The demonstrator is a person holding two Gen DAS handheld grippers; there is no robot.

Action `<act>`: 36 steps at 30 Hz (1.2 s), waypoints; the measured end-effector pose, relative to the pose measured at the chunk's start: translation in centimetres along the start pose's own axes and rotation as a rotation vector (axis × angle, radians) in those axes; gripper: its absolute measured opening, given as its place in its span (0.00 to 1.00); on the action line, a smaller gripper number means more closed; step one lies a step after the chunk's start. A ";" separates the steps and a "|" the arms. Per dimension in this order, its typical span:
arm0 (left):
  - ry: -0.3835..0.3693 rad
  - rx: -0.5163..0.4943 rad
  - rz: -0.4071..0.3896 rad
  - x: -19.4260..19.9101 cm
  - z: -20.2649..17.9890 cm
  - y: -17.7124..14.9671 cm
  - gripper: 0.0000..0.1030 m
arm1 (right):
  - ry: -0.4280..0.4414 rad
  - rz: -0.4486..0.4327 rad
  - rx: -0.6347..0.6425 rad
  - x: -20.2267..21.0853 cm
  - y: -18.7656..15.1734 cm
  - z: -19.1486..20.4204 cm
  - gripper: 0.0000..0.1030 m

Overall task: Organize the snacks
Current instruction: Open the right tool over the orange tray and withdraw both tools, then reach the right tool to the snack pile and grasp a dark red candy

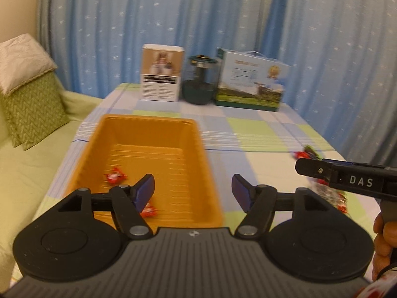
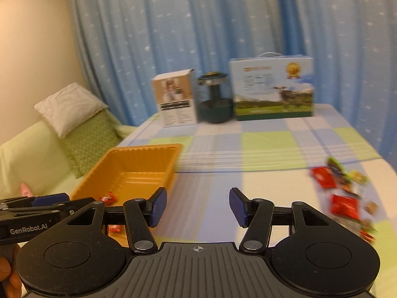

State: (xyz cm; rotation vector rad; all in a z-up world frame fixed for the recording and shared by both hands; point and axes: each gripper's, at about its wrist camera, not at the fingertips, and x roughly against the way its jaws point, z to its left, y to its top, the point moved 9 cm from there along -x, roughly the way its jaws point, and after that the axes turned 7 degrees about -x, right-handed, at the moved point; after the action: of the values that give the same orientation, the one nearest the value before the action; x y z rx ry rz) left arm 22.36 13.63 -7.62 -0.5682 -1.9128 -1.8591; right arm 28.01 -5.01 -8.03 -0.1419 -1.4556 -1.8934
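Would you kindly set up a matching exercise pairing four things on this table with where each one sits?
1. orange plastic tray
2. red-wrapped candies
3. pile of loose snack packets
4. dark green jar

A. inside the tray
B. table's right side
C. back, between two boxes
D. table's left side

Pairs: 1-D, 2-A, 3-B, 4-C

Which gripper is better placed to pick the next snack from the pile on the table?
Right. The right gripper is open and empty, and the snack pile lies just beside it, while the left gripper hangs over the orange tray.
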 end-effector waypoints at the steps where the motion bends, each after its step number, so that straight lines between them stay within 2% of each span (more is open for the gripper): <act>1: -0.014 -0.005 0.003 0.2 -1.0 -0.1 0.68 | -0.017 0.000 -0.011 0.8 -0.1 -0.7 0.54; 8: -0.095 -0.010 0.036 2.2 -6.9 -1.8 0.75 | -0.134 0.008 -0.089 6.2 -1.5 -5.2 0.54; 16: -0.136 -0.011 0.073 3.9 -10.8 -3.6 0.80 | -0.225 0.027 -0.151 11.2 -3.8 -8.5 0.54; 23: -0.162 -0.055 0.075 4.3 -13.5 -3.7 0.82 | -0.259 0.011 -0.172 13.9 -4.0 -10.0 0.55; 30: -0.171 -0.117 0.039 5.0 -15.0 -3.1 0.82 | -0.268 0.003 -0.188 15.0 -3.9 -10.6 0.54; 36: -0.195 -0.132 0.015 5.1 -15.9 -2.5 0.81 | -0.277 -0.014 -0.196 16.0 -3.7 -11.5 0.54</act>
State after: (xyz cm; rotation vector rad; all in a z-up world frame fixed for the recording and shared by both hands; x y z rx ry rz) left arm 16.90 -2.36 -6.48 -0.8317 -1.9082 -1.9950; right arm 18.00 -22.33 -7.14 -0.5054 -1.4464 -2.0895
